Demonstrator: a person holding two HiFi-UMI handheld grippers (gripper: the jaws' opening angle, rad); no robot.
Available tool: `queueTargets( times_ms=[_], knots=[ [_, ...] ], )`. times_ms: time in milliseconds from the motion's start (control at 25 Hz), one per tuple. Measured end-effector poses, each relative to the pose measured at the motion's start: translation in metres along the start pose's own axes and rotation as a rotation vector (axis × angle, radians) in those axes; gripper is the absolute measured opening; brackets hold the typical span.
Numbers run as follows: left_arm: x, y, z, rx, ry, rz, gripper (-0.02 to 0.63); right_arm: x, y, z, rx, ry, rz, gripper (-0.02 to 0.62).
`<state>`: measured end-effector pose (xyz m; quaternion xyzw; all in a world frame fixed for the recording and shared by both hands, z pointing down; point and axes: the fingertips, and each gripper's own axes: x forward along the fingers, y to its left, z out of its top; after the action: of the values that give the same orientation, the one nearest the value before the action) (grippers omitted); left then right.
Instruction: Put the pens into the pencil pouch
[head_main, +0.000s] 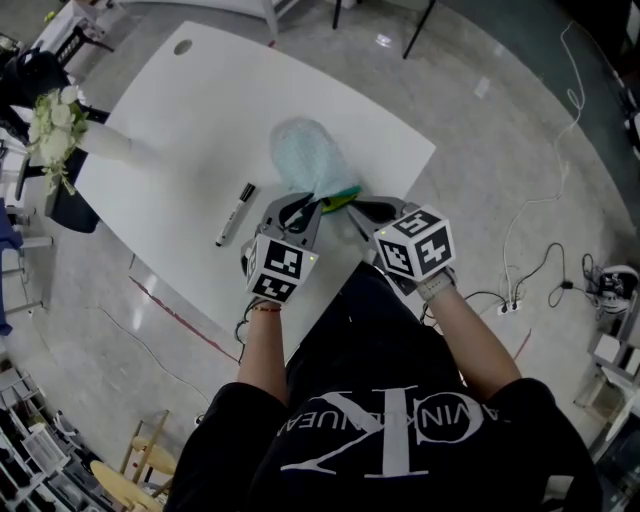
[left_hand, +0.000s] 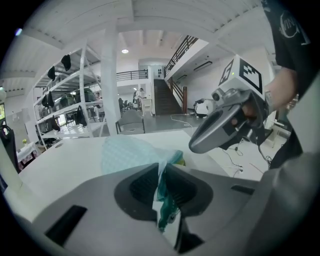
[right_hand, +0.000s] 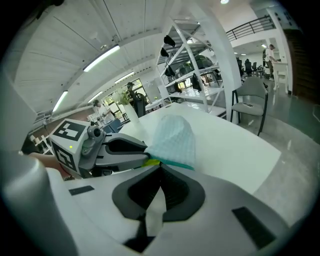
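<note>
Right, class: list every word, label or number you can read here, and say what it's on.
"CK": large monogram on the black shirt, seen upside down.
Smaller lettering arcing around it: too warped to read.
Marker pen label: too small to read.
Marker cubes: square patterns only, no words.

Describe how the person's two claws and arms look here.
Left claw and right claw are grey plastic with black pad recesses; each carries a white cube with black square markers. The person wears a black T-shirt with white print, and a band on each wrist.
</note>
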<state>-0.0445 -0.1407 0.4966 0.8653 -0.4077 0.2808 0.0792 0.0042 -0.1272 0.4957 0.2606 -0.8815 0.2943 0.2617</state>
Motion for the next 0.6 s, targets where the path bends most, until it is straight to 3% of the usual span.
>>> queueTargets(
  times_ms=[320, 600],
  knots=[
    [-0.008, -0.002, -0.008, -0.007, 0.007, 0.004, 0.043, 0.005, 0.022, 0.038, -0.247, -0.018, 0.068, 0.049],
    [-0.019, -0.003, -0.014, -0.017, -0.003, 0.006, 0.043, 0.044, 0.063, 0.067, -0.494, 0.083, 0.225, 0.121]
  ],
)
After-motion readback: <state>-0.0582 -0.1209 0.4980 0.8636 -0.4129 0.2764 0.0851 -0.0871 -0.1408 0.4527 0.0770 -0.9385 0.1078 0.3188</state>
